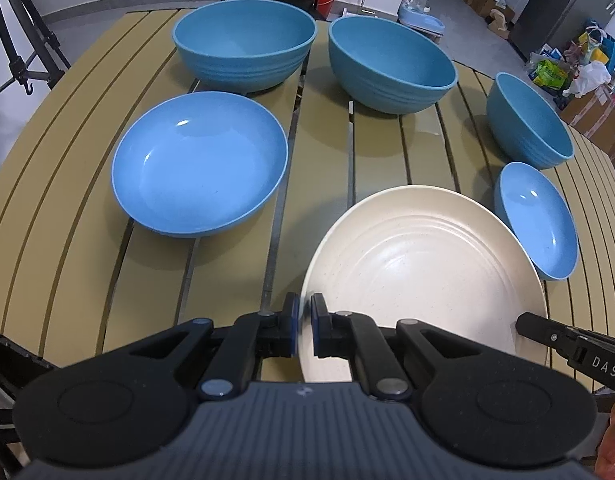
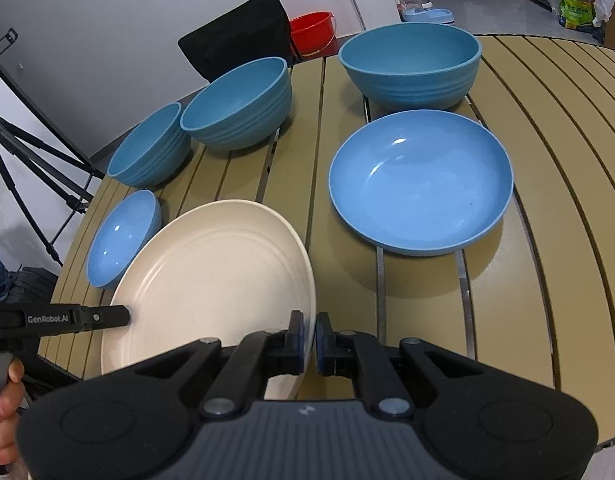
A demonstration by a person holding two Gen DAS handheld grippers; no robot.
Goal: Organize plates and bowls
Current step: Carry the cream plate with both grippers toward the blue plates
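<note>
A cream plate [image 1: 423,276] [image 2: 215,276] is held tilted above the slatted table. My left gripper [image 1: 303,330] is shut on its near left rim. My right gripper [image 2: 310,338] is shut on its opposite rim and shows in the left wrist view [image 1: 547,336]; the left gripper shows in the right wrist view [image 2: 87,318]. A wide shallow blue bowl [image 1: 199,164] [image 2: 421,180] sits mid-table. A small shallow blue bowl [image 1: 537,220] [image 2: 121,236] lies beside the plate. Three deep blue bowls [image 1: 245,44] [image 1: 391,64] [image 1: 527,120] stand along the far side.
The olive slatted table [image 1: 67,200] [image 2: 547,240] has a rounded edge. A black chair back [image 2: 235,32], a red bucket [image 2: 311,30] and a tripod [image 2: 27,160] stand beyond it. Boxes and bags [image 1: 579,68] clutter the floor far off.
</note>
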